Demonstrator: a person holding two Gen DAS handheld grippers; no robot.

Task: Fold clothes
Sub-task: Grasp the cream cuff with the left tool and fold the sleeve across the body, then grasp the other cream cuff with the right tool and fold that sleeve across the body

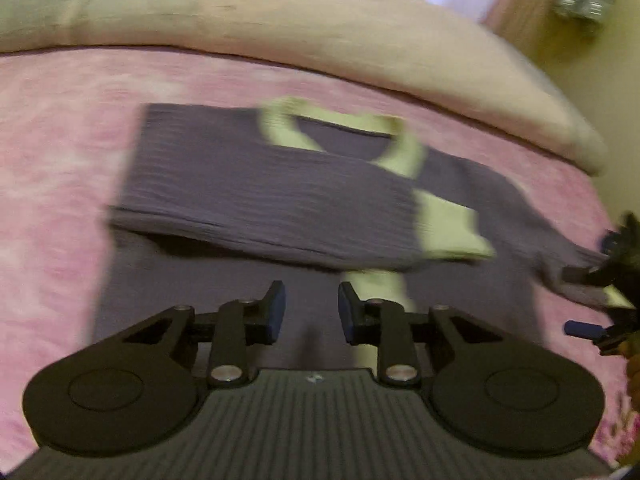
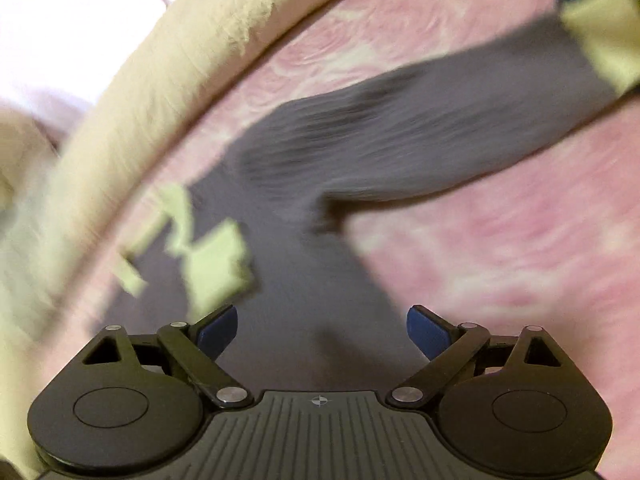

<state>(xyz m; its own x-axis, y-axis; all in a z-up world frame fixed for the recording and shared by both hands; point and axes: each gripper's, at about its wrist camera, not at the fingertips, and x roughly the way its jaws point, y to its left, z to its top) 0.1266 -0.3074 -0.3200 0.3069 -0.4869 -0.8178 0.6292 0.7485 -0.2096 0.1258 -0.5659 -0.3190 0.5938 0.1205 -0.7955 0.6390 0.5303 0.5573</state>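
Mid-fold on a purple top [image 1: 248,184] with pale yellow-green trim, lying flat on a pink bedspread [image 1: 60,128] just below a cream pillow [image 1: 360,28]. One sleeve [image 1: 280,216] already lies folded across the chest, its cuff [image 1: 448,228] near the middle; the other sleeve [image 2: 420,132] lies stretched out sideways on the spread, so that looks like the step in hand. Left gripper [image 1: 311,312] hangs over the lower body of the top, angled steeply down, jaws partly apart, nothing between the blue pads [image 1: 276,312], released. Right gripper [image 2: 322,332] also tilts down over the body near the armpit of the spread sleeve, jaws wide, empty. In the left view the right gripper shows at the edge by the far cuff, too blurred to say if touching. Next move probably calls for pinching that sleeve near its cuff [image 2: 604,28] and carrying it across the chest, keeping the folded sleeve undisturbed. Both views are blurred.
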